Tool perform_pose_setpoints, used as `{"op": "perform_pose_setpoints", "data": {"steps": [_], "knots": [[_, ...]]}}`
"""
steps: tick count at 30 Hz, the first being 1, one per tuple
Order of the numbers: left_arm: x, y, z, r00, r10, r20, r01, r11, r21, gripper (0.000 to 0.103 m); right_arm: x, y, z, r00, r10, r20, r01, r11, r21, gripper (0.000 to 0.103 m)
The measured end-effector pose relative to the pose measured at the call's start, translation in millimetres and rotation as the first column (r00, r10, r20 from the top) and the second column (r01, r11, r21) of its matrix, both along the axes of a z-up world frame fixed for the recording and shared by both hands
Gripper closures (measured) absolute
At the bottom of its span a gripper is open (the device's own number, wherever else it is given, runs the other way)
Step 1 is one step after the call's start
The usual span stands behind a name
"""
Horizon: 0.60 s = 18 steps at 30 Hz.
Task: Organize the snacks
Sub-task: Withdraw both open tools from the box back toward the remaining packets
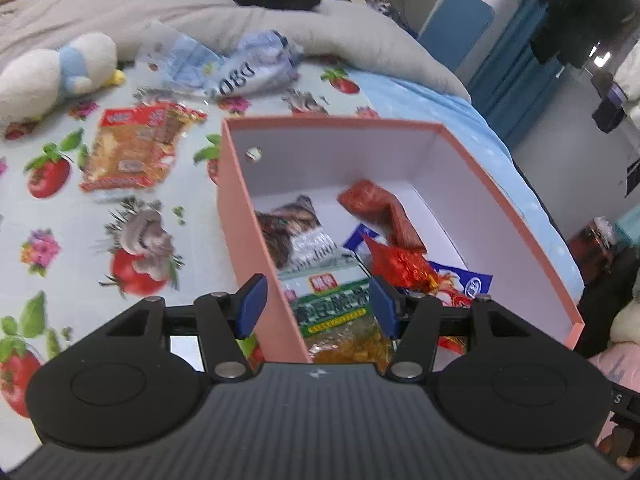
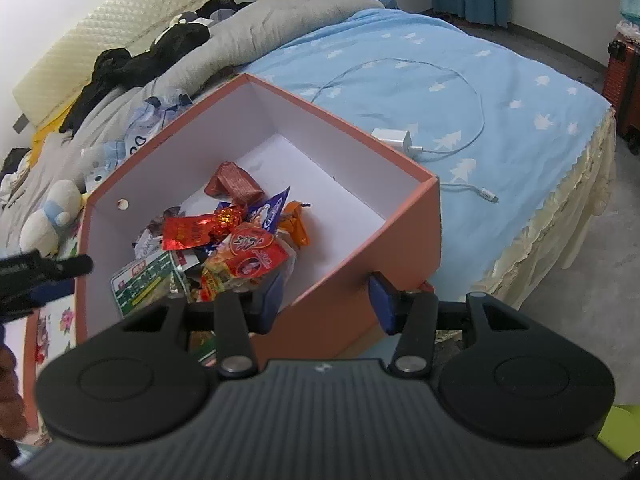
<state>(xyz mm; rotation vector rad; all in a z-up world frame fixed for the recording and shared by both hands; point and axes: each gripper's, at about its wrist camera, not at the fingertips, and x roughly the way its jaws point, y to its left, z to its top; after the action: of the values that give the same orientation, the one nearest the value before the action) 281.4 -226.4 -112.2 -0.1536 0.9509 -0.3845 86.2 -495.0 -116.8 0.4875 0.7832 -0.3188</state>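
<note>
Mostly done: pile of foil and plastic snack packets already inside pink cardboard box on bed, orange-red packet and pale blue wrappers left on fruit-print sheet; left gripper and right gripper both spread, straddling box walls, holding nothing.

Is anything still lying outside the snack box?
Yes. An orange snack packet and crumpled blue-and-white wrappers lie loose on the bedsheet, outside the pink box where the other snacks are piled.
</note>
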Motion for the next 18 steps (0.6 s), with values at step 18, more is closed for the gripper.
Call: {"op": "perform_pose_setpoints", "data": {"steps": [18], "knots": [[-112,75,102,0.981,0.028,0.194,-0.028,1.0,-0.004,0.041,-66,58,75,0.973,0.13,0.191,-0.114,0.989,-0.09,0.052]]}}
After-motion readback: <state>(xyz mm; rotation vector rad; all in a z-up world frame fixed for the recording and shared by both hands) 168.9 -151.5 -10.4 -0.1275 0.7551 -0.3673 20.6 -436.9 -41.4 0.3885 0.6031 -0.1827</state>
